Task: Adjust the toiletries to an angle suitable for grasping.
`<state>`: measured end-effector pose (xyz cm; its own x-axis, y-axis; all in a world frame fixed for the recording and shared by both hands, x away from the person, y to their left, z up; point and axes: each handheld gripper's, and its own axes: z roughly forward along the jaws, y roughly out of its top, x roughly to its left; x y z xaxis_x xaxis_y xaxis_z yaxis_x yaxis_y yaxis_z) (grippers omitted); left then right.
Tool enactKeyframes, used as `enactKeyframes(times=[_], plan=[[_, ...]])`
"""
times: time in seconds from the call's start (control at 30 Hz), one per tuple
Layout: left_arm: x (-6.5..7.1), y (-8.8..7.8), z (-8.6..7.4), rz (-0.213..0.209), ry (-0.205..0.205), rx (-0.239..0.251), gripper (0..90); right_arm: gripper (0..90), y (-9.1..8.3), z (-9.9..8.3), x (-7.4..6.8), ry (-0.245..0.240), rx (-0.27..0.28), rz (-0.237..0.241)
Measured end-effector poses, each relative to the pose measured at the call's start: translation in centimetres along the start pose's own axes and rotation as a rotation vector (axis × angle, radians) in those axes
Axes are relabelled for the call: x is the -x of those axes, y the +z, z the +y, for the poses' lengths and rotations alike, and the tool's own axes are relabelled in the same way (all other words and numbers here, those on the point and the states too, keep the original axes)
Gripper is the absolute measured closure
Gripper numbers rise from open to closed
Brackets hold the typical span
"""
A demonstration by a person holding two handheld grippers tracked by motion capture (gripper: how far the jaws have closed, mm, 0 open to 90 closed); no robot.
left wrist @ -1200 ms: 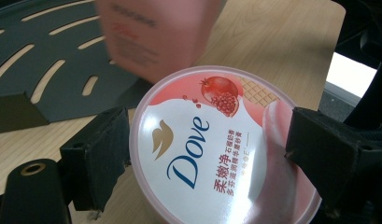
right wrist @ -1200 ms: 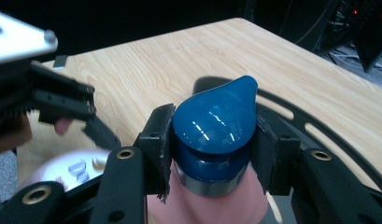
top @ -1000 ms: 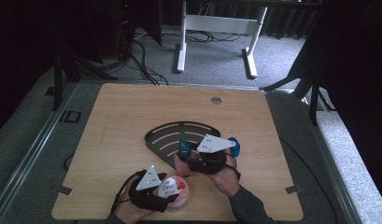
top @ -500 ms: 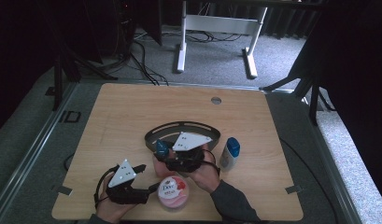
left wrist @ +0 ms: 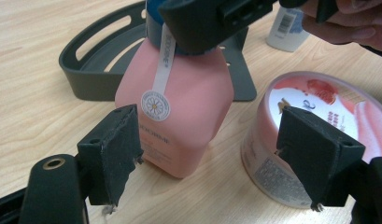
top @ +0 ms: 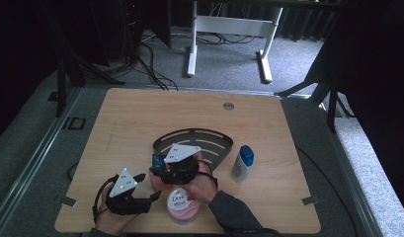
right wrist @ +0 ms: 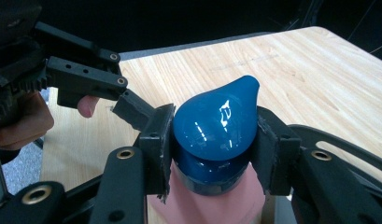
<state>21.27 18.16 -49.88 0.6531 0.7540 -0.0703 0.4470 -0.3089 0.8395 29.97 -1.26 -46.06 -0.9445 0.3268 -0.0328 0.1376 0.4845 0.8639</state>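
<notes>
A pink bottle point(left wrist: 184, 102) with a glossy blue cap point(right wrist: 216, 123) leans over the table in front of the black corner rack point(top: 209, 143). My right gripper point(right wrist: 212, 135) is shut on that cap, one pad on each side; in the high view my right gripper point(top: 159, 164) is at the table's near middle. My left gripper point(left wrist: 216, 156) is open, its jaws either side of the bottle's lower part without touching it. In the high view my left gripper point(top: 151, 196) lies just left of the bottle. A pink Dove jar point(top: 182, 203) stands by the bottle's right.
A white bottle with a blue cap point(top: 243, 162) stands right of the rack point(left wrist: 86, 65). The Dove jar point(left wrist: 314, 116) is close to my left gripper's right jaw. The table's near edge point(top: 189, 231) runs just behind both hands. A round grommet point(top: 228, 106) sits at the far side.
My right gripper has carried the pink bottle left and nearer, away from the white bottle. My left gripper has slid left off the Dove jar and now faces the bottle.
</notes>
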Motion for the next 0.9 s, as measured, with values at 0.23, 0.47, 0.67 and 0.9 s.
enactKeyframes(times=[0.23, 0.47, 0.67, 0.9], plan=[[0.1, 0.2, -0.1, -0.005, 0.004, -0.008, 22.3, 53.3, 0.5, -0.3, 0.0, 0.003, -0.011, 0.011], [0.2, 0.3, -0.1, -0.01, 0.011, -0.012, 22.3, 47.4, 0.2, -0.2, 0.1, 0.006, -0.037, -0.001], [0.2, 0.5, -0.2, -0.016, 0.01, -0.013, 22.5, 43.9, -1.1, -0.5, 0.4, 0.023, -0.028, -0.006], [0.5, 0.4, -0.2, -0.03, 0.016, -0.016, 23.4, 44.4, -3.4, -1.6, 1.1, 0.041, -0.029, -0.028]])
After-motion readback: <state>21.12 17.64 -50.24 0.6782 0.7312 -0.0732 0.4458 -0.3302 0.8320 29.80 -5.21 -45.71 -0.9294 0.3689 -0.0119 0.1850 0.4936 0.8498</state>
